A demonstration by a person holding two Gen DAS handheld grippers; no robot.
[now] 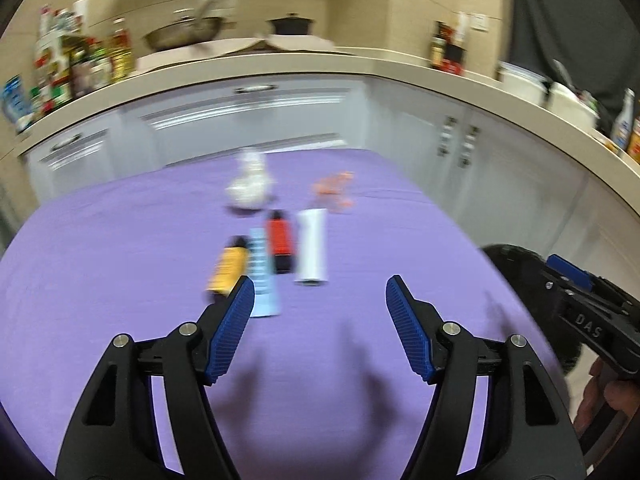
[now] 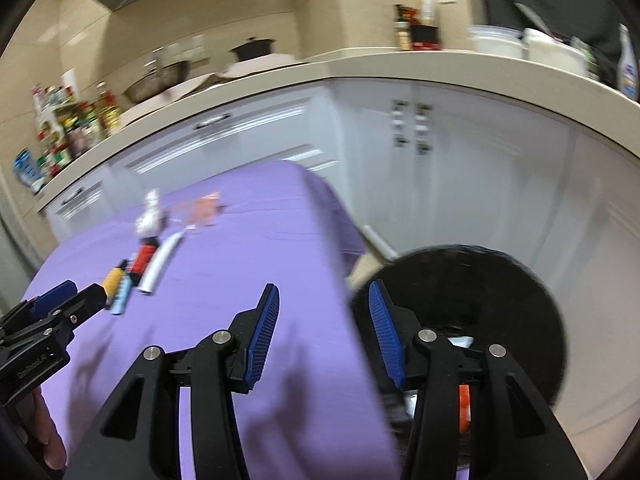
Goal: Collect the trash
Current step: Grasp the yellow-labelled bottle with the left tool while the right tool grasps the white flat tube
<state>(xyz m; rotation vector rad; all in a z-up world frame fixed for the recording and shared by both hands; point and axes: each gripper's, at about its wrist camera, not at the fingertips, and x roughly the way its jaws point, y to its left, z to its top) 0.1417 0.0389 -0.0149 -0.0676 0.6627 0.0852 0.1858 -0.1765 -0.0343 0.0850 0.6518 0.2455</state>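
We hold the left gripper (image 1: 320, 300) and right gripper (image 2: 324, 312) with jaws apart, empty, above the purple table (image 1: 120, 260). The trash row (image 1: 280, 256) lies mid-table, crumpled tissue (image 1: 250, 188) behind it, black bin (image 2: 480, 300) beside the table's edge.

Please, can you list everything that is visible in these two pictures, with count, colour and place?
table: one, purple cloth, centre
tubes: four in a row, yellow, pale blue, red, white, mid table
crumpled paper: one, white, behind the tubes
wrapper: one, orange-pink, blurred, right of the paper
bin: one, black, round, beside the table's right edge
counter: beige, behind, holding bottles, pan and pot
left tool: open, empty
right tool: open, empty
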